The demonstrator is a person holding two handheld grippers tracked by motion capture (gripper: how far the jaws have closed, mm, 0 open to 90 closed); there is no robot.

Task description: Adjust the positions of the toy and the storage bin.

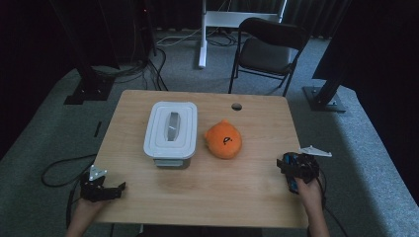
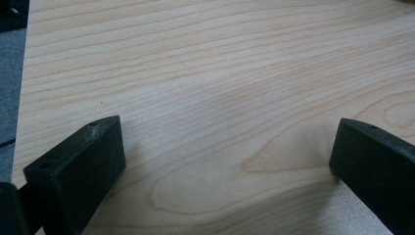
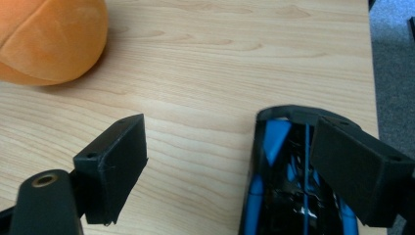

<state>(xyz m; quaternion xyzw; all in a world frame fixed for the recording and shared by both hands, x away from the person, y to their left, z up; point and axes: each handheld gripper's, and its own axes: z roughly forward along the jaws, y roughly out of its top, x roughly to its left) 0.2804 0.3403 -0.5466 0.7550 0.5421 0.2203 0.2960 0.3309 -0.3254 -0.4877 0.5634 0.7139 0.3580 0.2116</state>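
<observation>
1. One table (image 1: 207, 197) is carrying one white lidded box (image 1: 171, 129) and one orange plush (image 1: 223, 140).
2. One black-and-blue object (image 3: 284, 196) is lying near the table's right edge.
3. The right gripper (image 3: 230, 142) is straddling it, jaws wide and unclenched; best lifting straight, avoiding a snag.
4. The left gripper (image 2: 227, 142) is gaping over bare wood.

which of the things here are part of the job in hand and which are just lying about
In the job, most likely:
- black and blue object, lying between the open jaws of the right gripper

Lying about for now:
- orange plush toy, untouched
- white lidded box, lid on
- left gripper, jaws open over bare table
- chair behind the table
</observation>
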